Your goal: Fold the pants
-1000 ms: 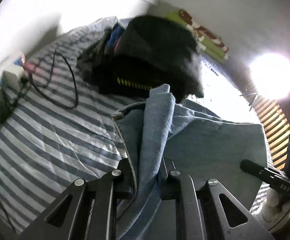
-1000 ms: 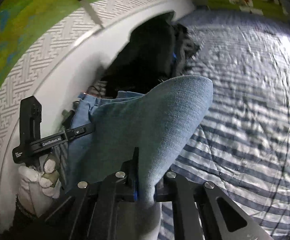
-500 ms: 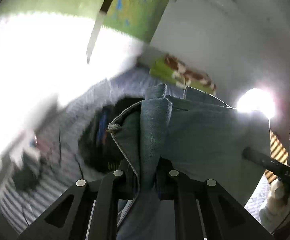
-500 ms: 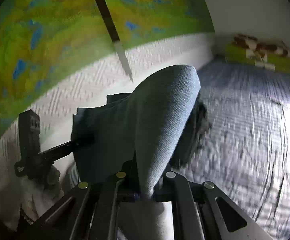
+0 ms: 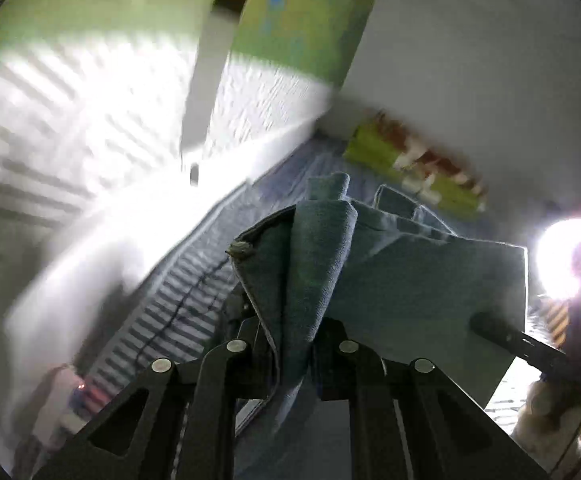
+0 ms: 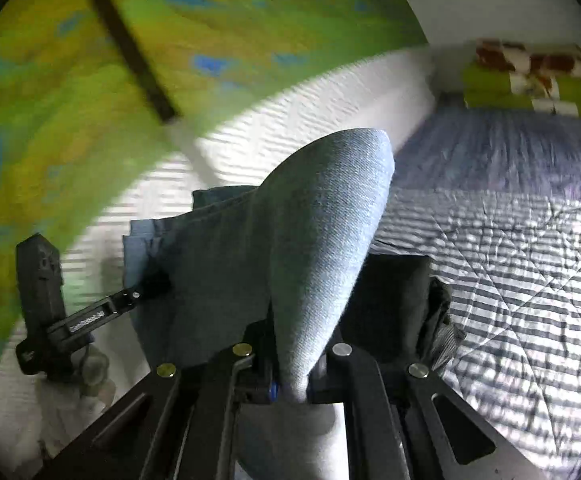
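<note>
Light blue denim pants (image 5: 410, 280) hang stretched in the air between my two grippers, above the bed. My left gripper (image 5: 294, 336) has a bunched edge with a seam between its fingers; its jaws are opening, and the pads still touch the cloth. My right gripper (image 6: 294, 364) is shut on a fold of the pants (image 6: 322, 220), which rises from it in a cone. The left gripper (image 6: 90, 316) also shows in the right wrist view, at the left, held by a white-gloved hand (image 6: 90, 372).
A blue-and-white striped bed cover (image 6: 510, 280) lies below. A dark clothes pile (image 6: 394, 292) sits just behind the pants. A green-and-red folded blanket (image 6: 530, 88) lies at the far wall. A black cable (image 5: 186, 304) runs over the bed; a bright lamp (image 5: 570, 256) glares at the right.
Both grippers have risen with the pants, away from the bed. The wall now fills much of both views, and the dark clothes pile has dropped low behind the cloth.
</note>
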`<action>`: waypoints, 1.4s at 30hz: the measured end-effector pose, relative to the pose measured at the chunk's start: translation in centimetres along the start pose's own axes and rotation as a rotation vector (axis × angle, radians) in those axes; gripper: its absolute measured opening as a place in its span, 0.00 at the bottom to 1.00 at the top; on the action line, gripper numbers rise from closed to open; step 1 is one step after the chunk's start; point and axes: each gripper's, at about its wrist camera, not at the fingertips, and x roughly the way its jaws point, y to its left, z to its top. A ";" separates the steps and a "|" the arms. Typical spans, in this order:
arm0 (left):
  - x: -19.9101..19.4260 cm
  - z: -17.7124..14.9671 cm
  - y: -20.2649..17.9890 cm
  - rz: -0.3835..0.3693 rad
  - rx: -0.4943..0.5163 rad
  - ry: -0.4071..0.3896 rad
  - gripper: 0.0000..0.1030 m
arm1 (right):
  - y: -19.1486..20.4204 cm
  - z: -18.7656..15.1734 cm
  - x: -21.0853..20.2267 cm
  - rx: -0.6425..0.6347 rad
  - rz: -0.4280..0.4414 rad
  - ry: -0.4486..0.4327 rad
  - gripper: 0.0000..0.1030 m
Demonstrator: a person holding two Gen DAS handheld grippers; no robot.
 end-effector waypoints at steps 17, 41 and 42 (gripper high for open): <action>2.7 -5.2 -3.6 0.076 0.080 0.070 0.21 | 2.9 -2.8 2.8 -0.304 -0.330 -0.005 0.34; -13.4 -18.8 -10.1 0.064 0.124 0.142 0.39 | 2.6 -12.2 -8.7 -0.188 -0.396 0.122 0.34; -15.1 -19.3 -10.6 0.063 0.125 0.130 0.40 | 3.3 -13.2 -10.1 -0.199 -0.388 0.120 0.34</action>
